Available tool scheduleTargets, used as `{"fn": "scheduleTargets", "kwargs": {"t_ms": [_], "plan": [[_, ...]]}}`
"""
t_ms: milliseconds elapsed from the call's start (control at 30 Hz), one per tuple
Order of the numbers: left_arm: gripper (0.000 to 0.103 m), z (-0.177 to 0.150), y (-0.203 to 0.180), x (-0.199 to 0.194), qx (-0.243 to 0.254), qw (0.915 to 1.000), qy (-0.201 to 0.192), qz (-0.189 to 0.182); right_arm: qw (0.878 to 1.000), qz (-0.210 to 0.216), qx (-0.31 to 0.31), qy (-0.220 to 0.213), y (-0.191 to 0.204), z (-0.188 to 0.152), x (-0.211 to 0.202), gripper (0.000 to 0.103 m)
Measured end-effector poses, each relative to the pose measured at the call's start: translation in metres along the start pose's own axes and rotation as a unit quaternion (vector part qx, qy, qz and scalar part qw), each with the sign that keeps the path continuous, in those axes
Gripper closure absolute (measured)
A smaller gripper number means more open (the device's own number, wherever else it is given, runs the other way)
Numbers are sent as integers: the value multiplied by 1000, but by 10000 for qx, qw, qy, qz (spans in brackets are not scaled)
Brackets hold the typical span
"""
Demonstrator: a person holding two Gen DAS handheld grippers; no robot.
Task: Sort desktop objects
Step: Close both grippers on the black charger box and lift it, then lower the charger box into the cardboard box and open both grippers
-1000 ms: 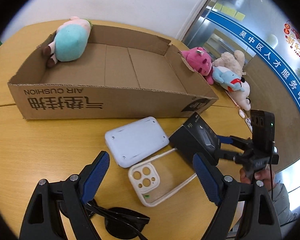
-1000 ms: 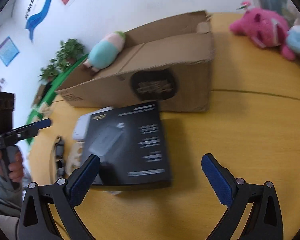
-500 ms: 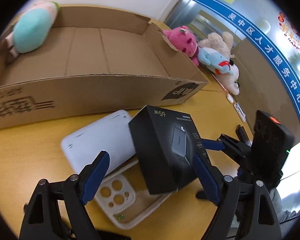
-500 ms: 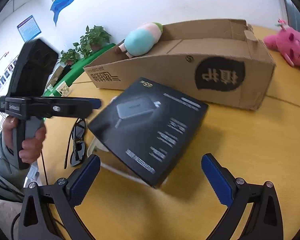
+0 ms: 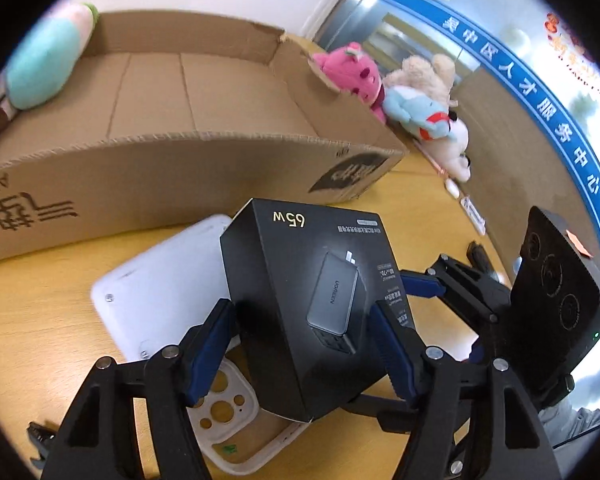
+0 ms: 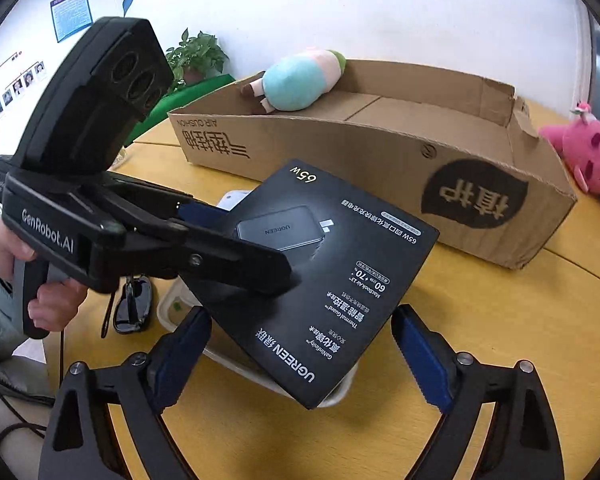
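Observation:
My left gripper (image 5: 300, 344) is shut on the black charger box (image 5: 312, 288), its blue pads pressed on both sides; it holds the box tilted above the table. The box (image 6: 332, 276) also shows in the right wrist view with the left gripper (image 6: 236, 236) clamped on it. My right gripper (image 6: 300, 356) is open and empty, its fingers just short of the box's near corner. A long cardboard box (image 5: 172, 152) lies behind, with a teal plush (image 5: 44, 64) at its far left end.
Under the charger box lie a white flat device (image 5: 160, 288) and a clear phone case (image 5: 224, 408). Black sunglasses (image 6: 134, 308) lie at the left. Pink (image 5: 352, 76) and blue (image 5: 416, 116) plush toys sit right of the cardboard box on the wooden table (image 6: 500, 320).
My left gripper has moved in and closed on the charger box, which has lifted off the table at a tilt. My right gripper has stayed open, close to the box.

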State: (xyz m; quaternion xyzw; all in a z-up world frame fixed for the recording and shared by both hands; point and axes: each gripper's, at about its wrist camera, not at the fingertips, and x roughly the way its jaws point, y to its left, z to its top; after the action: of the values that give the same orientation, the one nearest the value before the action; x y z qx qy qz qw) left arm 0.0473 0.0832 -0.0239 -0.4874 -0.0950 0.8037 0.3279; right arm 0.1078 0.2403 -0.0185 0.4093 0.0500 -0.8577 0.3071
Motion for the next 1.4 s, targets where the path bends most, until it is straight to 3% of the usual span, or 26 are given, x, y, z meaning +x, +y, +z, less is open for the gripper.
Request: {"fn": "scheduleTargets", "kwargs": {"t_ms": [233, 467, 600, 700, 900, 1167, 1400], "plan": [[34, 29, -13, -63, 185, 9951, -952, -209, 9962, -248, -273, -793, 18, 37, -43, 11], [36, 91, -22, -115, 786, 9829, -1664, 96, 9830, -609, -981, -1425, 28, 109, -72, 12], [40, 125, -16, -125, 876, 9810, -1720, 172, 9713, -778, -1241, -1874, 27, 157, -87, 14], [46, 143, -8, -130, 999, 9777, -1811, 367, 9646, -1088, -1472, -1897, 25, 185, -77, 14], [47, 155, 14, -113, 809, 9810, -1701, 465, 9808, -600, -808, -1668, -11, 206, -46, 19], [47, 184, 34, -97, 652, 9819, -1664, 622, 9835, -665, -524, -1596, -29, 222, -12, 19], [47, 234, 63, -79, 412, 9850, -1468, 806, 9875, -562, -156, -1467, -65, 265, 25, 19]]}}
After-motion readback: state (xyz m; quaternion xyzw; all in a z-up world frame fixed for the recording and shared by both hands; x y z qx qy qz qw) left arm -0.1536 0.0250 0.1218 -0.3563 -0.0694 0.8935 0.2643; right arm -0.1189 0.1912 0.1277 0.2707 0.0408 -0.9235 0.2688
